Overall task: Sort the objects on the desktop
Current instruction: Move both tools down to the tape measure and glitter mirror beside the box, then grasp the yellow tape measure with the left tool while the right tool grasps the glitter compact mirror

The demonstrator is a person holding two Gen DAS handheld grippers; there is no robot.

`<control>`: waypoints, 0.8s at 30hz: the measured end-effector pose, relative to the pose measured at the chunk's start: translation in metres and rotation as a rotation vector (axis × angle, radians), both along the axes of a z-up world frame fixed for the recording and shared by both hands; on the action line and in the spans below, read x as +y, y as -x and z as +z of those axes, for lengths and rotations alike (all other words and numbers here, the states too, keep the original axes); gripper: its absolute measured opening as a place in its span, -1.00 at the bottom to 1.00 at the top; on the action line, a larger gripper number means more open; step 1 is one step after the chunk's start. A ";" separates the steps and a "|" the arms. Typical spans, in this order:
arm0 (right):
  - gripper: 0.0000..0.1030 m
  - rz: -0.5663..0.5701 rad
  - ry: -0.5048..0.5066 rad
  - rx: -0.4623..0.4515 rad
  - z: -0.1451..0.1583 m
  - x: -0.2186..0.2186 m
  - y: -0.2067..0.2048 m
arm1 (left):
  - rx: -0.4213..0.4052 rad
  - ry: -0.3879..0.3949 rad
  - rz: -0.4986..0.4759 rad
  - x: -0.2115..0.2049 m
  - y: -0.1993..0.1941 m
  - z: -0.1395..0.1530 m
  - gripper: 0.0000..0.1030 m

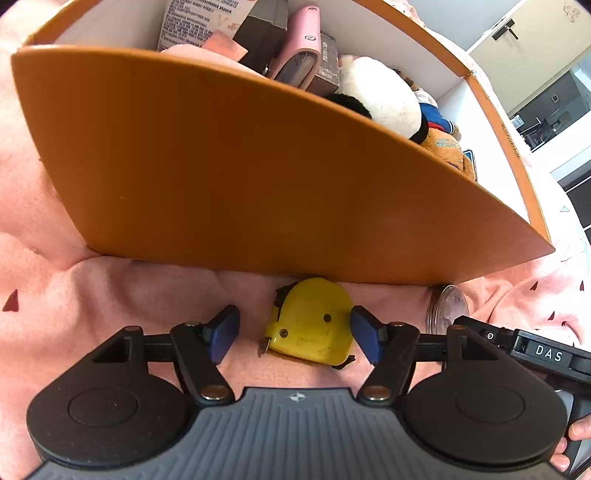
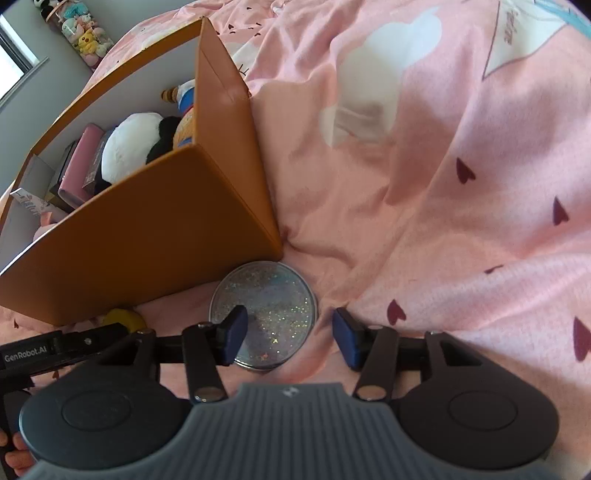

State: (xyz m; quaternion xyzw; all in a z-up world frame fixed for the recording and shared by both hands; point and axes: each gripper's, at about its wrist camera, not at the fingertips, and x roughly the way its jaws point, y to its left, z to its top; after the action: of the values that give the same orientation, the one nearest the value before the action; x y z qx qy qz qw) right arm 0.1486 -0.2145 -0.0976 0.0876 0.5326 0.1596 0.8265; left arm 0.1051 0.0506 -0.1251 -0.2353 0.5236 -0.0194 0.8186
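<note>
Bedding: pink bedspread (image 2: 424, 184) with dark heart marks and white patches, rumpled; everything sits on it.
Box: orange cardboard box (image 1: 240, 166), white inside, open top, standing on the bedspread. Left wrist view looks at its long near wall; right wrist view shows its near corner.
Box contents, left to right in left wrist view: printed paper (image 1: 195, 22), dark brown carton (image 1: 262, 33), pink case (image 1: 299, 48), black-and-white plush toy (image 1: 380, 96), orange plush toy (image 1: 448, 147) at the far right.
Left gripper (image 1: 295, 338): jaws well apart, blue pads on either side of a yellow tape measure. Right pad is just beside the casing; contact cannot be told. Left pad stands clear, with bedspread showing in the gap. Nothing clamped.
Tape measure (image 1: 312, 325): yellow, lying flat on the bedspread, far edge against the foot of the box wall, metal tab at its left lower edge.
Glitter disc (image 2: 264, 317): round, clear, full of sparkles, lying on the bedspread at the box's near corner, just right of the tape measure.
Right gripper (image 2: 288, 338): jaws partly apart over the disc. Left pad overlaps the disc's left part in this view; right pad is beside its right rim, over bedspread. No squeeze visible; not gripping.
Hands: fingertips (image 1: 580, 432) show at the right edge of the left wrist view, holding the other gripper's handle.
Background: shelf of small plush toys (image 2: 79, 26) at upper left in right wrist view.
</note>
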 end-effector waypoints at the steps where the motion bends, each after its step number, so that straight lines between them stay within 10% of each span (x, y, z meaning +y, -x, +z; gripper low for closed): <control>1: 0.08 -0.002 -0.011 0.006 -0.001 -0.001 -0.001 | -0.001 -0.001 -0.001 -0.001 0.000 0.000 0.51; 9: 0.28 0.002 -0.083 0.031 -0.014 0.000 -0.010 | -0.008 -0.012 -0.019 -0.009 -0.004 -0.004 0.49; 18: -0.52 -0.061 -0.113 -0.016 -0.002 -0.011 -0.001 | -0.045 0.004 -0.027 -0.009 0.000 0.003 0.03; 24: -0.64 -0.036 -0.223 -0.035 0.011 -0.015 0.009 | -0.075 0.000 -0.034 -0.008 0.005 0.010 -0.19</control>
State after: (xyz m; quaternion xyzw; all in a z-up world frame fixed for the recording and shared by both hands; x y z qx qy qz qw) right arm 0.1392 -0.2300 -0.0863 0.1859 0.4955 0.2048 0.8234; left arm 0.1002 0.0429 -0.1150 -0.2254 0.4965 -0.0421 0.8372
